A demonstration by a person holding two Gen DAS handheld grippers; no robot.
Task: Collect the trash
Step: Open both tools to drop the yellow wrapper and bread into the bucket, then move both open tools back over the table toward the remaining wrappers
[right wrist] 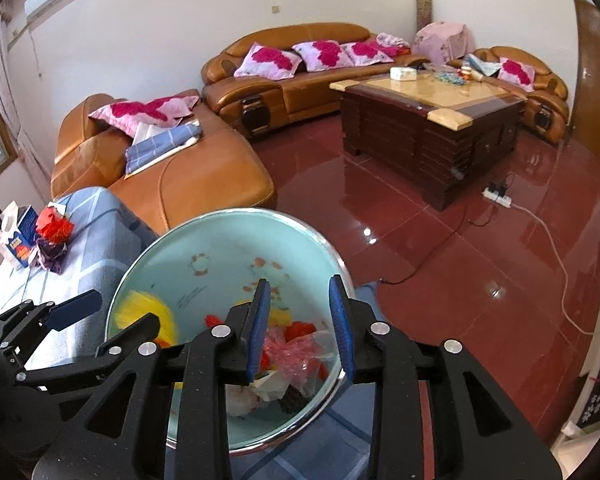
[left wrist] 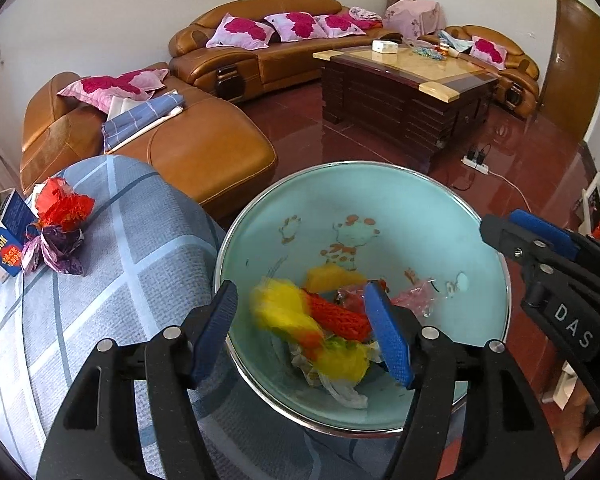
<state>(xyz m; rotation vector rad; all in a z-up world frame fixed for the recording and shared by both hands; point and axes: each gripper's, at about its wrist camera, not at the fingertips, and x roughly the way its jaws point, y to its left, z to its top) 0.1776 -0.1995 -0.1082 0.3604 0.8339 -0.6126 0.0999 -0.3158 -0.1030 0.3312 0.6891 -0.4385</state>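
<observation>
A pale blue basin [left wrist: 380, 216] with a metal rim holds crumpled trash: a blurred yellow wrapper [left wrist: 284, 312], a red net piece [left wrist: 340, 316] and pink plastic [left wrist: 416, 300]. My left gripper [left wrist: 304, 332] is open right over the basin, with nothing between its fingers. The basin also shows in the right wrist view [right wrist: 220, 264]. My right gripper [right wrist: 302, 328] is open, its fingers straddling the basin's right rim. Red and purple wrappers [left wrist: 60, 224] and a milk carton [left wrist: 2, 240] lie on the blue checked cloth [left wrist: 112, 280] to the left.
Orange leather sofas [left wrist: 204, 148] stand behind, with pink cushions [left wrist: 240, 32]. A dark wooden coffee table [left wrist: 404, 88] holds small items. A power strip [left wrist: 476, 162] with cables lies on the red tiled floor. A brown door [left wrist: 576, 64] is at the right.
</observation>
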